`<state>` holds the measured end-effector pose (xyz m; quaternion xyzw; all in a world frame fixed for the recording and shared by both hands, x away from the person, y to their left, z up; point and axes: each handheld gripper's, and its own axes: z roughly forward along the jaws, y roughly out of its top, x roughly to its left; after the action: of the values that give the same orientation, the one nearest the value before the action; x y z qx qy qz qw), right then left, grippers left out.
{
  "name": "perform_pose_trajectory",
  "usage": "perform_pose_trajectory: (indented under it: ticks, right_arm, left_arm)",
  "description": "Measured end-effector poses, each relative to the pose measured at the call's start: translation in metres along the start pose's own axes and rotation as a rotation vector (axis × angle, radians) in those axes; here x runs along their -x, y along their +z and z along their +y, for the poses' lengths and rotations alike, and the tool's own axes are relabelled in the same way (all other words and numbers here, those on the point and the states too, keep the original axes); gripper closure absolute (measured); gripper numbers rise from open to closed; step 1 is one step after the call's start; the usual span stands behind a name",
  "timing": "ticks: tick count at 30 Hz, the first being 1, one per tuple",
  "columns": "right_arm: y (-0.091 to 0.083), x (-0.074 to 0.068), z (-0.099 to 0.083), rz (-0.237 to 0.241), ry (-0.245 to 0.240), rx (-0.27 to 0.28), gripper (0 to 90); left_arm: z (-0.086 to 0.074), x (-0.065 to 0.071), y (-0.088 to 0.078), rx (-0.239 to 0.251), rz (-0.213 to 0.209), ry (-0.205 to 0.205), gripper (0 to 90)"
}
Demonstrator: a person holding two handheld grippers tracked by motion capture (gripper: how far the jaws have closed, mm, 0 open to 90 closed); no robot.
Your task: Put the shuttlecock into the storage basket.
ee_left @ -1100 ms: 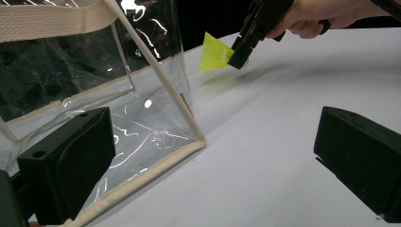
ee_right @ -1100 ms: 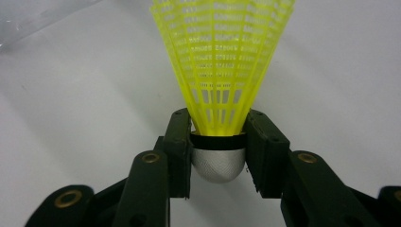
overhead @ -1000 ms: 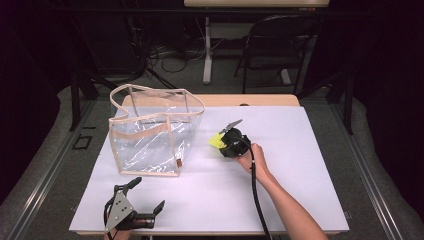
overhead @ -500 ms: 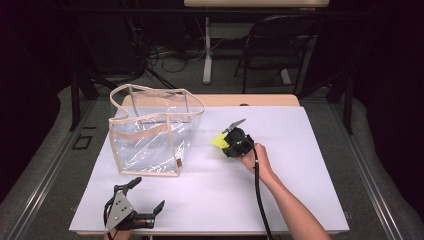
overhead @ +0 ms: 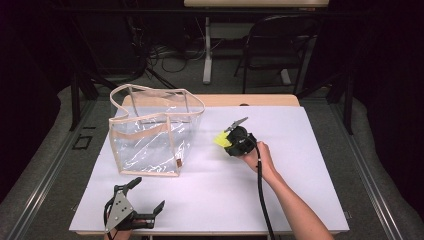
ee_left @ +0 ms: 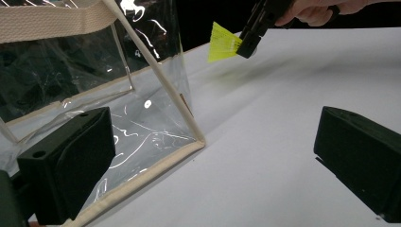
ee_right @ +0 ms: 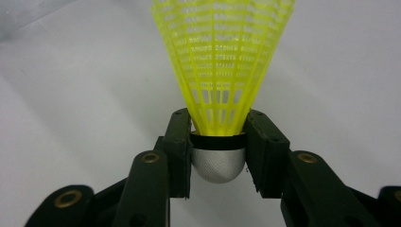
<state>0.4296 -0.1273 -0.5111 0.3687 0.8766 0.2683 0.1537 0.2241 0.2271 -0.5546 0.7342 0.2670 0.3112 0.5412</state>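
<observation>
At the near left corner of the white bench [overhead: 210, 200] the left hand-held gripper [overhead: 134, 202] rests low with its jaws spread wide apart and nothing between them; in the left gripper view the two black pads stand far apart over bare bench top. Behind it stands a clear plastic tote bag [overhead: 152, 132] with beige webbing trim and handles, upright and open at the top; a small brown tag [overhead: 178, 163] sits low on its front right edge, and any writing on it is too small to read. To the right of the bag, near but apart from it, the right hand-held gripper [ee_right: 218, 142] is clamped on a yellow plastic shuttlecock [ee_right: 222, 61], its pads pressing the black band just above the silver rounded nose, the mesh skirt pointing toward the bag. The shuttlecock is held off the bench top. No brand or lettering can be read on it.
</observation>
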Motion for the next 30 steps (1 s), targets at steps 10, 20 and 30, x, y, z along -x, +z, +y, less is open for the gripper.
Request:
perform_pose_trajectory:
  ticks: [10,20,30]
  right_arm:
    - [-0.006,0.002,0.002,-0.003,-0.005,0.000,64.4]
    - [-0.012,0.005,0.004,-0.014,-0.009,0.011,64.3]
    - [-0.020,0.007,0.008,-0.026,-0.005,0.019,64.4]
  left_arm:
    - [0.000,0.000,0.000,0.002,0.002,0.003,0.0]
    - [0.000,0.000,0.000,0.001,0.000,0.005,0.0]
    - [0.000,0.000,0.000,0.003,0.002,0.000,0.0]
